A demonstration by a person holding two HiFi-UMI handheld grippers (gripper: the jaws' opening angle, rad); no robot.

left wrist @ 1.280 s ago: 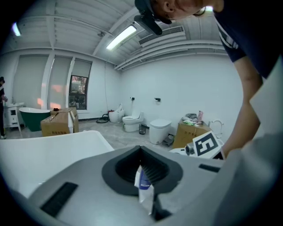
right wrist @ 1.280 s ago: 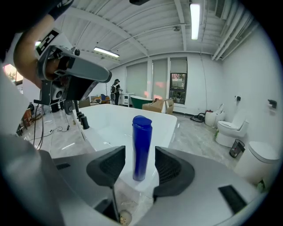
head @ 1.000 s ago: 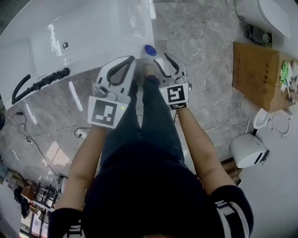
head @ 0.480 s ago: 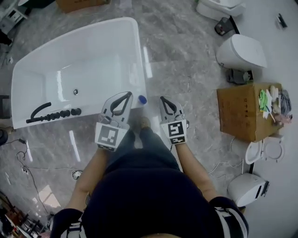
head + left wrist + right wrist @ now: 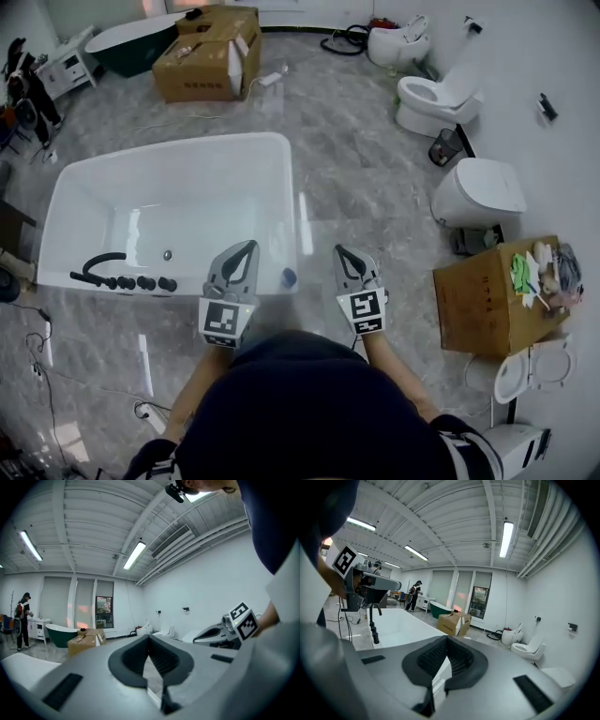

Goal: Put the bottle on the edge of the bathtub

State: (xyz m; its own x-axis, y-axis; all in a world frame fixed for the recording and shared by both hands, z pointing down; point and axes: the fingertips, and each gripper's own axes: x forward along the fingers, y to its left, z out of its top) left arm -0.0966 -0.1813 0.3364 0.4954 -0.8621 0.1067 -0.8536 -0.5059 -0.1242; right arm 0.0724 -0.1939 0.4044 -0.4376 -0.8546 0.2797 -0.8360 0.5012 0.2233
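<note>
One small blue-capped bottle (image 5: 289, 277) stands on the near rim of the white rectangular bathtub (image 5: 289, 197), between the two grippers and clear of both. Since a second ago both have drawn back. Left gripper (image 5: 247, 247) and right gripper (image 5: 339, 251) are clenched, empty. Open grey marble floor (image 5: 361, 178) lies right of the tub.

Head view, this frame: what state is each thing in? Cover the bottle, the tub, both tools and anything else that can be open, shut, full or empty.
bottle: upright on the bathtub's near rim, blue cap on, free of both tools.
bathtub: no water visible in it.
left tool: shut, empty.
right tool: shut, empty.
toilet: lid up.
</note>
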